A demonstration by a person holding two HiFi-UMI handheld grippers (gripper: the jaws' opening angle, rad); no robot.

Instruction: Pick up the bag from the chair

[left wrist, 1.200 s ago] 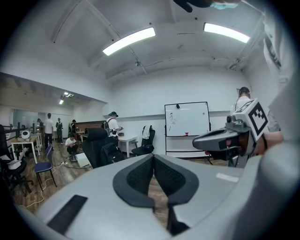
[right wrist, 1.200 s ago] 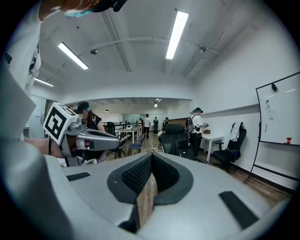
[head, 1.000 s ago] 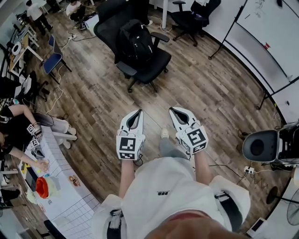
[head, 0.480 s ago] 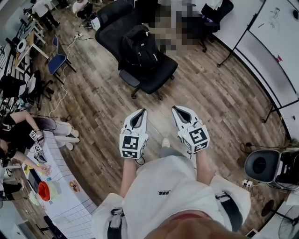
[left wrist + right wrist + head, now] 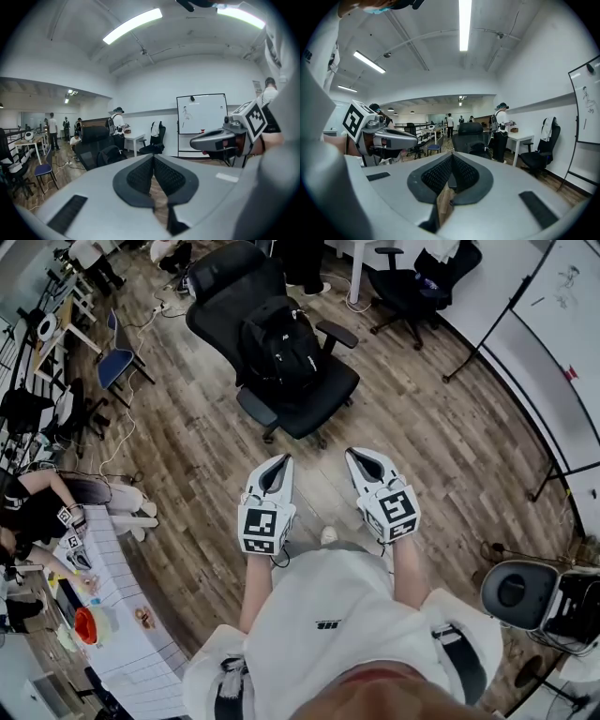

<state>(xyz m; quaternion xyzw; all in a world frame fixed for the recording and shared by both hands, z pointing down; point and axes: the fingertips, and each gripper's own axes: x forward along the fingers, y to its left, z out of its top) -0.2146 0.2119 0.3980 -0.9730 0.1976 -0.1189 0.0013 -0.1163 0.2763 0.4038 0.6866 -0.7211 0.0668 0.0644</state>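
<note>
A black backpack [image 5: 278, 341] rests upright on the seat of a black office chair [image 5: 309, 395] ahead of me on the wooden floor. The same bag [image 5: 108, 155] shows small in the left gripper view, and its top [image 5: 480, 151] peeks over the jaws in the right gripper view. My left gripper [image 5: 278, 463] and right gripper [image 5: 356, 457] are held side by side at waist height, well short of the chair. Both are shut with nothing between the pads.
A white table [image 5: 141, 634] with small items and seated people lies at my left. Another black chair [image 5: 412, 282] stands far right, a blue chair [image 5: 114, 357] far left. A whiteboard stand [image 5: 562, 352] lines the right side. A round grey bin [image 5: 511, 589] stands near my right.
The chair with the bag has drawn closer and lower in the head view as I step toward it. Both grippers stay shut, held together as before.
</note>
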